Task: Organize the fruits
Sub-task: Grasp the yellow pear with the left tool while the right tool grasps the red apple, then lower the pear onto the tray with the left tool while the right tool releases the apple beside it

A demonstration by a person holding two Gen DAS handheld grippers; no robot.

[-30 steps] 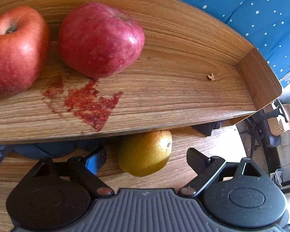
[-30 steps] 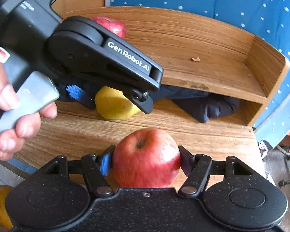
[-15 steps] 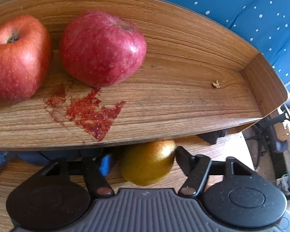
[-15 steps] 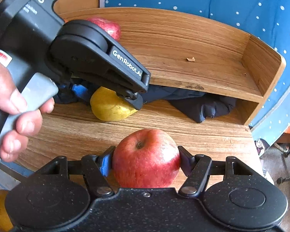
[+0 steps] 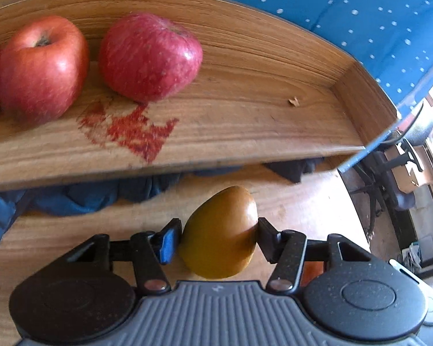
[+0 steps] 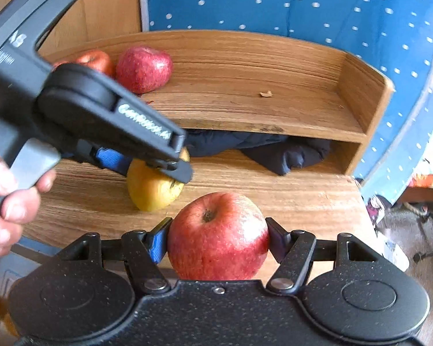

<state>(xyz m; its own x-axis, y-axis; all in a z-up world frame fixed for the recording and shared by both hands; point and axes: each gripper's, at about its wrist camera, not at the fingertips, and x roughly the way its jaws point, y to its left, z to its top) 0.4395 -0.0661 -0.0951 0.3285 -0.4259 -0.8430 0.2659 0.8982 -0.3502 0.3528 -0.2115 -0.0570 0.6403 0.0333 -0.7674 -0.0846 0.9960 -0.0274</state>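
At the far left of the right wrist view, a person's hand grips the handle of the left hand-held gripper, whose two fingers are clamped on a yellow pear. In that view the pear sits low over the wooden table, in front of the open gap under the shelf; whether it touches the table I cannot tell. Behind it, a dark blue cloth lies bunched in that gap.

On the wooden shelf above, two red apples stand side by side near the left end: the left shelf apple, stem up, and the right shelf apple, tilted. A red stain marks the board just in front of the right one, and a small brown scrap lies well to the right.

Nearer and to the right, the right hand-held gripper is clamped on a third red apple, stem up, over the table's front part. A blue dotted fabric fills the background.
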